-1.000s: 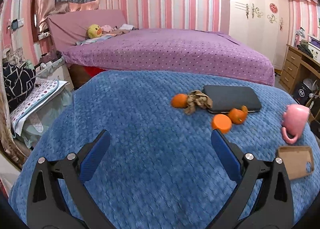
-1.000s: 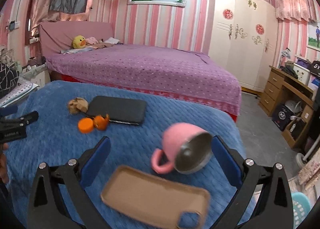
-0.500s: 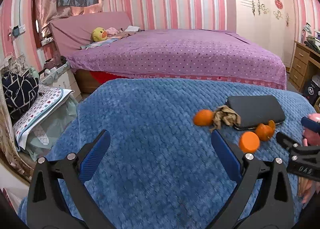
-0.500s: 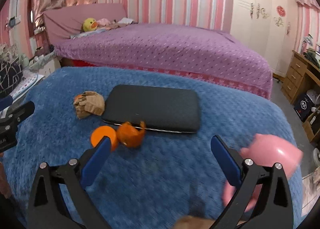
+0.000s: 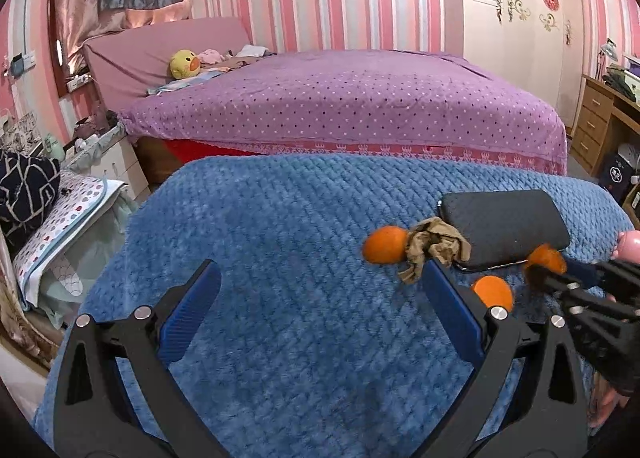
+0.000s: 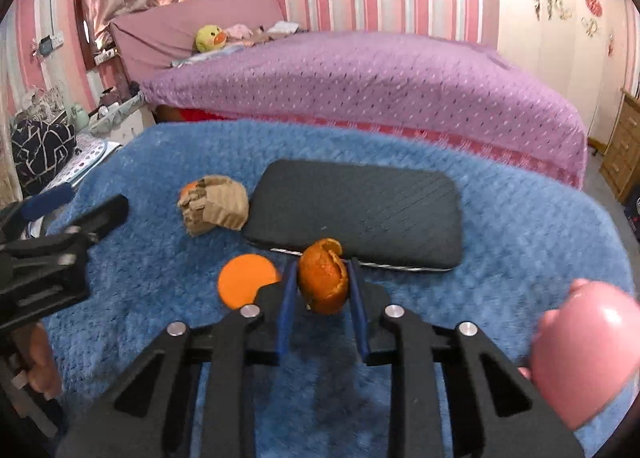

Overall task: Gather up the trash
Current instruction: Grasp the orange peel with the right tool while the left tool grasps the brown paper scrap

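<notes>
text: none legible | labels: none | brands: none | numbers: none

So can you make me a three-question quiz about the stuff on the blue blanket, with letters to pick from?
1. Where is the crumpled paper?
A. by the left end of the black case
B. inside the pink cup
C. on the purple bed

2. What colour is the flat round piece beside the peel?
A. green
B. orange
C. white

3. How is the right gripper?
A. wide open over the cup
B. shut on the peel
C. shut on the paper

Answers:
1. A: the paper lies on the blanket at the case's left end.
2. B: the piece is plain orange.
3. B: its jaws have just been closing, and both blue pads press the peel's sides.
</notes>
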`<state>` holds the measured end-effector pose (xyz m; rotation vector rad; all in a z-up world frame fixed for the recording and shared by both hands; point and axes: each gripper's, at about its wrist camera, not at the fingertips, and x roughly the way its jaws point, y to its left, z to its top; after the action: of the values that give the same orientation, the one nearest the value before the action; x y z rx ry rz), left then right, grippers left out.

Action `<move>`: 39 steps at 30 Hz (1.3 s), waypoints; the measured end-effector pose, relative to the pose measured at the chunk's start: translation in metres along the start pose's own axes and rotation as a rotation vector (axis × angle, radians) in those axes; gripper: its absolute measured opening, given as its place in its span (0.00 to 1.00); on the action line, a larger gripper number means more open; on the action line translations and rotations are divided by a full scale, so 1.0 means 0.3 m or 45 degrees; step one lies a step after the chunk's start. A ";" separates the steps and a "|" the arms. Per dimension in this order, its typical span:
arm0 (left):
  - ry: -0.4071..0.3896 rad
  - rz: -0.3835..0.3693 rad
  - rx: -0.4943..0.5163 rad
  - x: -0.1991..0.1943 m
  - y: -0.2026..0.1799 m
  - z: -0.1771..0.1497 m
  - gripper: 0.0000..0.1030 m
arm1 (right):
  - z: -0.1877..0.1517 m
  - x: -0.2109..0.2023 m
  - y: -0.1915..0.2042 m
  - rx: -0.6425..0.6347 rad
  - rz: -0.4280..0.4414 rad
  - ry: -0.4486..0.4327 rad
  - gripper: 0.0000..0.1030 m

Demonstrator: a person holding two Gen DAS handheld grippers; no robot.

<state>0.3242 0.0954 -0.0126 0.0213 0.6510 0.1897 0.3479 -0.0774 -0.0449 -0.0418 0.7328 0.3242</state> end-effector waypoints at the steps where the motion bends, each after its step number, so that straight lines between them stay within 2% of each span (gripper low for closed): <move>1: 0.007 -0.010 0.005 0.009 -0.015 0.000 0.95 | -0.001 -0.020 -0.011 -0.003 -0.014 -0.013 0.25; 4: 0.016 -0.030 0.023 0.034 -0.055 -0.001 0.95 | -0.012 -0.099 -0.047 -0.033 -0.084 -0.068 0.25; 9: 0.045 -0.086 0.052 0.081 -0.126 0.010 0.94 | -0.002 -0.196 -0.113 -0.011 -0.112 -0.118 0.25; 12: 0.018 -0.105 0.077 0.085 -0.156 0.022 0.89 | 0.000 -0.237 -0.137 0.001 -0.116 -0.140 0.25; 19: 0.080 -0.227 0.075 0.121 -0.192 0.031 0.35 | -0.015 -0.288 -0.151 -0.030 -0.138 -0.157 0.25; 21: 0.081 -0.225 0.072 0.104 -0.198 0.026 0.31 | -0.024 -0.312 -0.162 -0.028 -0.147 -0.162 0.25; 22: 0.077 -0.233 0.066 0.091 -0.197 0.024 0.26 | -0.031 -0.326 -0.169 -0.029 -0.155 -0.166 0.25; 23: 0.075 -0.243 0.053 0.073 -0.190 0.023 0.16 | -0.038 -0.343 -0.177 -0.028 -0.164 -0.170 0.25; 26: 0.078 -0.294 -0.007 0.000 -0.162 0.017 0.15 | -0.065 -0.394 -0.204 -0.007 -0.171 -0.173 0.25; 34: 0.078 -0.274 -0.015 -0.170 -0.133 -0.068 0.14 | -0.182 -0.550 -0.289 0.066 -0.189 -0.172 0.25; 39: 0.093 -0.261 -0.011 -0.238 -0.103 -0.151 0.14 | -0.267 -0.590 -0.330 0.090 -0.203 -0.147 0.25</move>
<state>0.2464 0.0503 -0.0084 -0.0607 0.7208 -0.0047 0.2029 -0.2324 0.0054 -0.0145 0.6215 0.1474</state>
